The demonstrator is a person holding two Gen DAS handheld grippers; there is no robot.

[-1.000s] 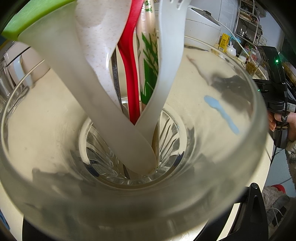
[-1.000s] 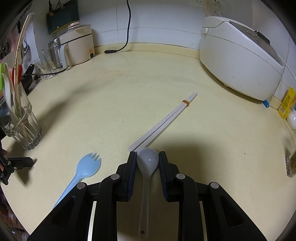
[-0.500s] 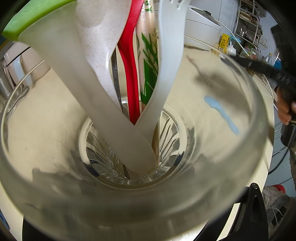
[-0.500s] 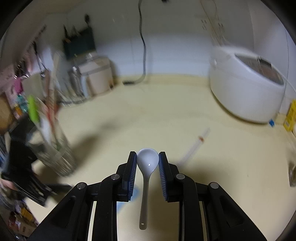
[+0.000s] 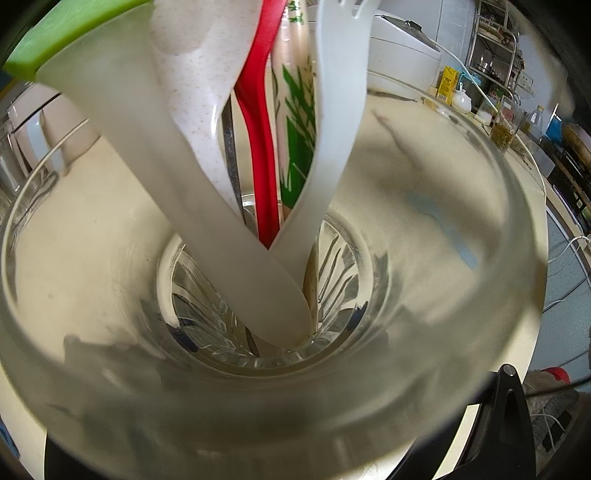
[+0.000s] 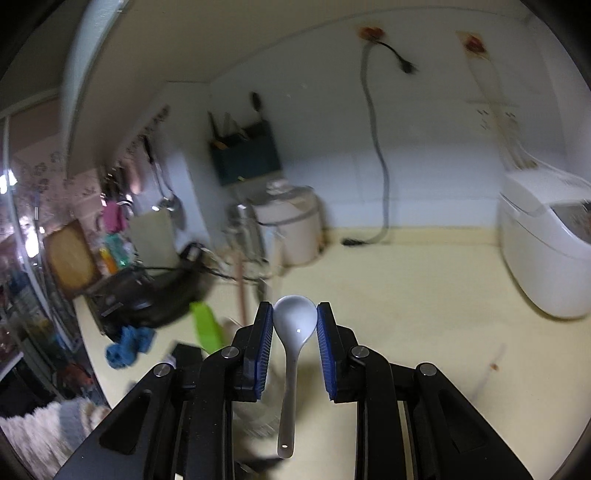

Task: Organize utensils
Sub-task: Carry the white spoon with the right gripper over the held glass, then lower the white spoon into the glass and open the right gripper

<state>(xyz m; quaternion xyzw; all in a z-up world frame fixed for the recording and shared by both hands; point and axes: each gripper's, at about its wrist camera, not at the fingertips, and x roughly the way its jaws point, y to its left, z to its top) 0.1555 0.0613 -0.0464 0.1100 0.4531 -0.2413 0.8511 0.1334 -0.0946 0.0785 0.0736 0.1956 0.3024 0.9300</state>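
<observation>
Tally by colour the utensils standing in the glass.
White: 3 (frosted handle, speckled utensil, fork)
Red utensil: 1
Green utensil: 1, separate piece uncertain
Metal handle: 1
Green-printed chopstick sleeve: 1
Total in the glass: 7

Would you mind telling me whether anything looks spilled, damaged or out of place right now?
Nothing looks spilled or broken. The glass cup holds its utensils leaning together, and the right gripper pinches the grey spoon by its bowl, handle hanging down. The right wrist view is motion-blurred, so small details are uncertain.
</observation>
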